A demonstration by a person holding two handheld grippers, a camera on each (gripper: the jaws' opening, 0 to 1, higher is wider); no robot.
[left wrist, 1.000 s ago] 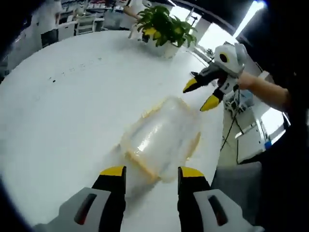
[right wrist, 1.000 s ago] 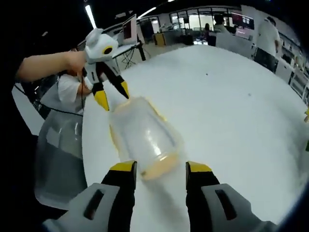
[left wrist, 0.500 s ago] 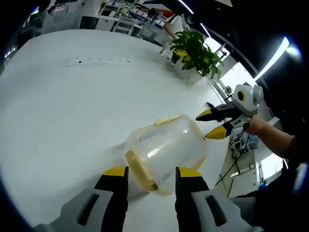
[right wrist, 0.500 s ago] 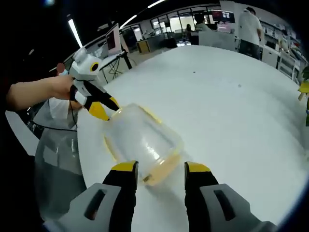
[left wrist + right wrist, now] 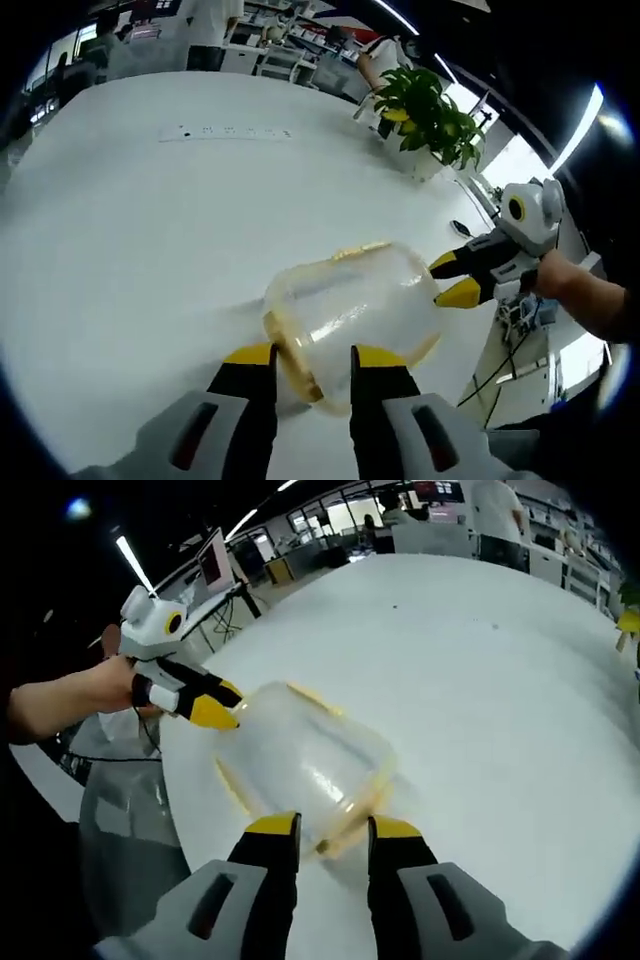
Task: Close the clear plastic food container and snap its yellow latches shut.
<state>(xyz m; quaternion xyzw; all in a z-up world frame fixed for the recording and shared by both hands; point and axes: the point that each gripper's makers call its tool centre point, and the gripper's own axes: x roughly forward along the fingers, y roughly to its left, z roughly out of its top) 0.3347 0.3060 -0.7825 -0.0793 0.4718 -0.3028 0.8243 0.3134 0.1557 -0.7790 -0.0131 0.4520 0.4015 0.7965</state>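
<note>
A clear plastic food container [image 5: 355, 300] with yellow latches lies on the white table [image 5: 150, 230]. My left gripper [image 5: 312, 358] is at its near end, jaws narrowed but apart, with a yellow latch [image 5: 292, 362] showing between them. In the right gripper view the same container [image 5: 300, 755] lies lengthwise. My right gripper [image 5: 335, 828] is at its opposite end, also narrowed and still open, over a yellow latch [image 5: 345, 837]. Each gripper appears in the other's view, touching the far end: the right gripper [image 5: 458, 278] and the left gripper [image 5: 218, 702], each held by a hand.
A potted green plant [image 5: 430, 125] stands at the far side of the table, and a white power strip [image 5: 225, 132] lies on it. The table edge [image 5: 185, 810] runs close beside the container, with a grey chair [image 5: 125, 830] below. People and desks are in the background.
Both grippers have come in against the container's two ends, and both pairs of jaws have narrowed. The container has turned a little on the table.
</note>
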